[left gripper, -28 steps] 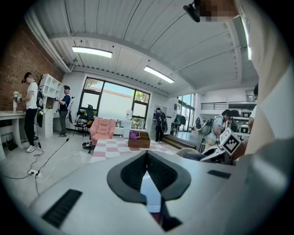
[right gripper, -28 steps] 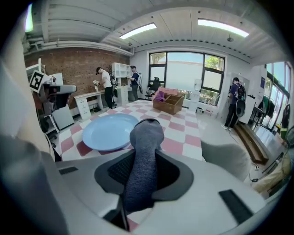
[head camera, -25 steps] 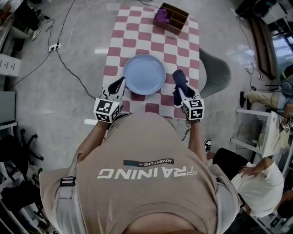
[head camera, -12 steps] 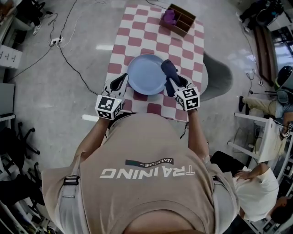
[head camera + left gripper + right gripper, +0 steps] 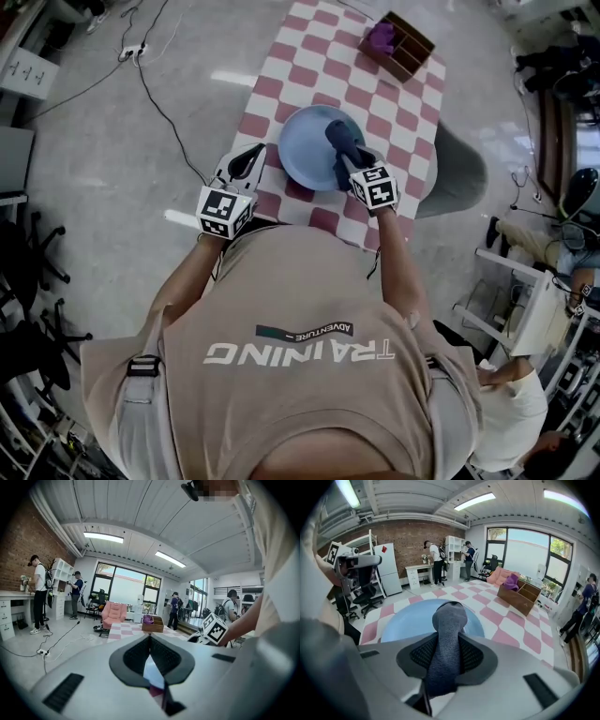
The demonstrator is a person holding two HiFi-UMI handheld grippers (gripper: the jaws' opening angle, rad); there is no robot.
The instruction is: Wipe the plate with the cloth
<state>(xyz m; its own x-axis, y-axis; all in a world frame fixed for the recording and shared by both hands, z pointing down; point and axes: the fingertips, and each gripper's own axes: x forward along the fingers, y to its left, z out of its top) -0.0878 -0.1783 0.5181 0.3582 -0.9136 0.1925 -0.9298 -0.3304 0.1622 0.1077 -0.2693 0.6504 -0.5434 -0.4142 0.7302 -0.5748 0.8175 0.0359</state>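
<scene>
A light blue plate [image 5: 302, 148] lies on the near part of the red-and-white checked table [image 5: 309, 58]. My right gripper [image 5: 352, 161] is shut on a dark grey-blue cloth [image 5: 339, 139], and the cloth's free end hangs over the plate's right half. In the right gripper view the cloth [image 5: 449, 616] sticks out between the pads above the plate [image 5: 405, 618]. Just off the plate's left rim, my left gripper [image 5: 253, 153] is shut with nothing in it. The left gripper view shows a sliver of plate [image 5: 153, 673] behind its closed tips [image 5: 150, 637].
A wooden compartment box [image 5: 409, 47] with a purple cloth [image 5: 380, 37] in it stands at the table's far right corner. A grey chair [image 5: 461, 171] sits right of the table. Cables [image 5: 157, 89] run over the floor at left. People stand or sit around the room.
My right gripper has carried the cloth from beside the plate's right rim to over the plate. The left gripper has edged closer to the plate's left rim.
</scene>
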